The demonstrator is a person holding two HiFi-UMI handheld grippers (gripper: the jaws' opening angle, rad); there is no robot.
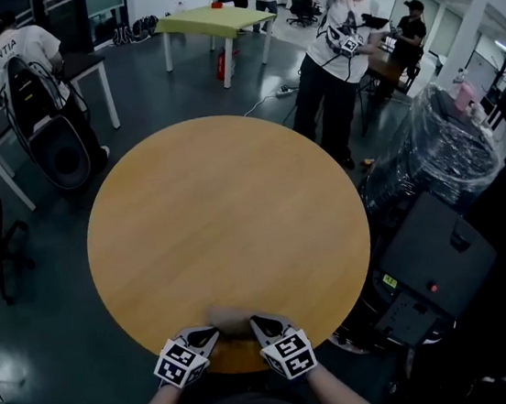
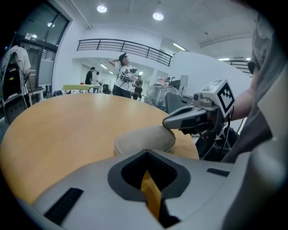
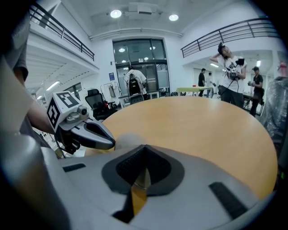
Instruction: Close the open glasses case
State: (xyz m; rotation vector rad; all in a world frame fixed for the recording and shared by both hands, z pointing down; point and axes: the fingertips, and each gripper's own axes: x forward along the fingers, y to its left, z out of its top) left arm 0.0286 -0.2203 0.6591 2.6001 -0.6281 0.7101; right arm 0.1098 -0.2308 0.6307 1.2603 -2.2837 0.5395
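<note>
A beige oval glasses case [image 1: 231, 317] lies at the near edge of the round wooden table [image 1: 227, 218]. Its lid is down, with a seam along the rim [image 2: 144, 139]. My left gripper [image 1: 206, 338] sits just left of the case and my right gripper [image 1: 264, 326] just right of it, tips pointing at each other. In the left gripper view my own jaws [image 2: 146, 179] are shut with nothing between them, and the right gripper [image 2: 191, 117] rests its tip on the case top. In the right gripper view the jaws [image 3: 141, 173] are shut too, beside the left gripper [image 3: 90, 134].
Black equipment [image 1: 428, 266] and a plastic-wrapped bundle [image 1: 436, 149] stand close to the table's right side. A person [image 1: 336, 56] stands beyond the far edge. Another person and a black chair [image 1: 44, 122] are at the far left, with a green table [image 1: 211, 22] behind.
</note>
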